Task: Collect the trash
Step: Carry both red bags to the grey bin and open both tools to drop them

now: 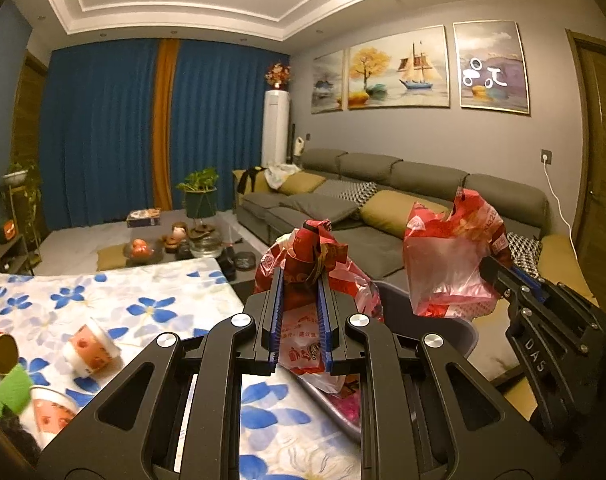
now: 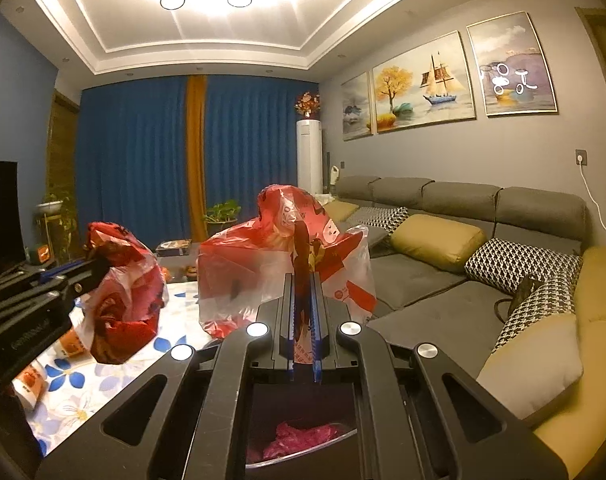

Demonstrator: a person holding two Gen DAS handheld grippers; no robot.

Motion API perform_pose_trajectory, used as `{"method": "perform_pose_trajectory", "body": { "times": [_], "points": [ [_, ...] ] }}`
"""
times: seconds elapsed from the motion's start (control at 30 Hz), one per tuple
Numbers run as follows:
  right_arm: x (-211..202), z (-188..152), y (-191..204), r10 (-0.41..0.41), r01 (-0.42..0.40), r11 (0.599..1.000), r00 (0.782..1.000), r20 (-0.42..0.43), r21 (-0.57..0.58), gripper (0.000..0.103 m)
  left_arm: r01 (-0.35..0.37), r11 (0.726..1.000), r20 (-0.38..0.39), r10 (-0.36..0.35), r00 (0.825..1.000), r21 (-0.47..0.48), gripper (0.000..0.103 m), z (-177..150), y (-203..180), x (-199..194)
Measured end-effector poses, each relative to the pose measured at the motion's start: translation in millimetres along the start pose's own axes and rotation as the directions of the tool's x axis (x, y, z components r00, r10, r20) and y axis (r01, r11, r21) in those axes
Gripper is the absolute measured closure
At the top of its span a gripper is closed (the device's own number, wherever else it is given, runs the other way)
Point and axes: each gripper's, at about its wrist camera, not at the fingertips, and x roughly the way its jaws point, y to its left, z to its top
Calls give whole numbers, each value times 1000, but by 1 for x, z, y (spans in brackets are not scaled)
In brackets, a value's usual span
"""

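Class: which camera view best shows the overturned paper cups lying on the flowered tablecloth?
The left wrist view: one orange-and-white paper cup lies on its side in full view, another nearer. The right wrist view catches only cups at its left edge, partly behind the left tongs.

The bag (image 1: 303, 276) is showing red print over clear and white plastic, its other half (image 2: 287, 264) glowing red and translucent. The grippers (image 1: 301, 280) (image 2: 304, 284) are showing black frames and blue pads. The tablecloth (image 1: 103, 304) is wearing blue flowers on white. The cups (image 1: 91, 350) are showing orange print on white. The curtain (image 2: 143, 160) is hanging deep blue with one orange stripe. The sofa (image 2: 423, 280) is looking grey, carrying mustard cushions (image 2: 439, 242) and black-and-white houndstooth pillows (image 2: 519, 266). The walls (image 2: 423, 152) are appearing grey.
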Motion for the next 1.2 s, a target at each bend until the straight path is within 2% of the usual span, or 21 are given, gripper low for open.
{"method": "perform_pose_trajectory", "body": {
  "times": [0.37,1.07,1.1,1.17,1.2],
  "points": [
    [21,-2,-13,-9,10,1000,1000,-15,24,95,35,999,-34,-35,999,-18,88,-4,-10,41],
    [41,0,-22,9,-6,999,998,-55,52,95,89,996,-92,-92,992,-32,88,-12,-7,85],
    [43,0,-24,10,-7,999,998,-58,52,94,95,995,-95,-98,991,-33,88,-12,-7,87],
    [45,0,-26,13,-9,998,998,-56,60,83,99,995,-99,-101,990,-23,88,-13,-8,90],
    [45,1,-27,7,-3,998,999,-54,64,72,101,995,-101,-102,990,-19,88,-14,-8,92]
  ]
}}
